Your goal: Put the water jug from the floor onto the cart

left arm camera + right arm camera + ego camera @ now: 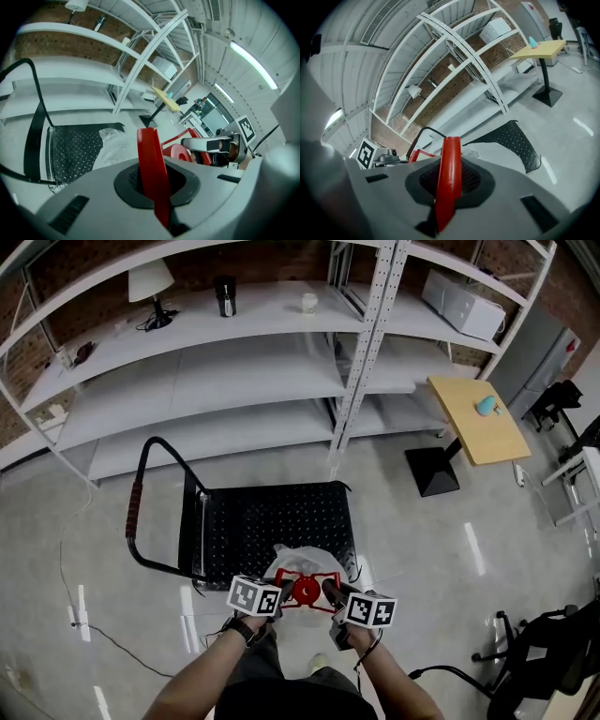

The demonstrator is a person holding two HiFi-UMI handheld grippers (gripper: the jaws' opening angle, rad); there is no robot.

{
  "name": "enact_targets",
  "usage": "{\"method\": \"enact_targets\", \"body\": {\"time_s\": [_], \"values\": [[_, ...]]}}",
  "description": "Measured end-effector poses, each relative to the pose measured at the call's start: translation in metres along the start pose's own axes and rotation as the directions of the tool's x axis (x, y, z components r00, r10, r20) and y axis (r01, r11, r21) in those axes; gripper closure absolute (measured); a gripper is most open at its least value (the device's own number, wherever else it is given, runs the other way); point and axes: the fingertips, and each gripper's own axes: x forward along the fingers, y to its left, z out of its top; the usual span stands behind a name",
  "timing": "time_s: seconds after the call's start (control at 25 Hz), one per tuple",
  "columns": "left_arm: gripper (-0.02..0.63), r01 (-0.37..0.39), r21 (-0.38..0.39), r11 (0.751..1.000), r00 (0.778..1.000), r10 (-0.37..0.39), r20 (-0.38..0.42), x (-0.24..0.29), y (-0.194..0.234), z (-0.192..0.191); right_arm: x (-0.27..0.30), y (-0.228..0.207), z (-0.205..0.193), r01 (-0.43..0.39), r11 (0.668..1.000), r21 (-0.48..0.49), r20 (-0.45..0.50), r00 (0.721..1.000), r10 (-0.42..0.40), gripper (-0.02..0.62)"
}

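The water jug (302, 564) is clear with a red cap (306, 592) and a red carrying handle (305, 576). In the head view it is in front of me, over the near edge of the black cart (272, 521). My left gripper (281, 597) is shut on the handle's left side and my right gripper (330, 594) on its right side. In the left gripper view the red handle strip (151, 173) runs between the jaws, with the jug body (115, 147) beyond. The right gripper view shows the same red strip (449, 178) clamped. Whether the jug rests on the deck is hidden.
The cart's push bar (141, 502) rises at its left end. White shelving (234, 381) stands behind the cart. A yellow side table (478, 418) is at the right, an office chair (534, 643) at the lower right. A thin cable (94, 634) lies on the floor at the left.
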Motion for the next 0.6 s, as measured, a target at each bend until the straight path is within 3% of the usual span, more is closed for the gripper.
{"method": "enact_targets", "body": {"time_s": [0.2,0.36,0.6], "values": [[0.604,0.029,0.010,1.000,0.999,-0.029,-0.045,0.016,0.081,0.060,0.087,-0.007,0.050,0.056,0.998,0.018,0.018,0.998,-0.056,0.564],[0.604,0.016,0.006,1.000,0.999,-0.016,-0.042,0.043,0.148,0.101,0.160,-0.027,0.078,0.056,0.998,0.025,0.006,0.998,-0.056,0.565],[0.604,-0.026,-0.045,0.999,0.998,0.023,-0.060,0.104,0.250,0.119,0.267,-0.080,0.088,0.046,0.999,0.013,-0.065,0.997,-0.045,0.565]]}}
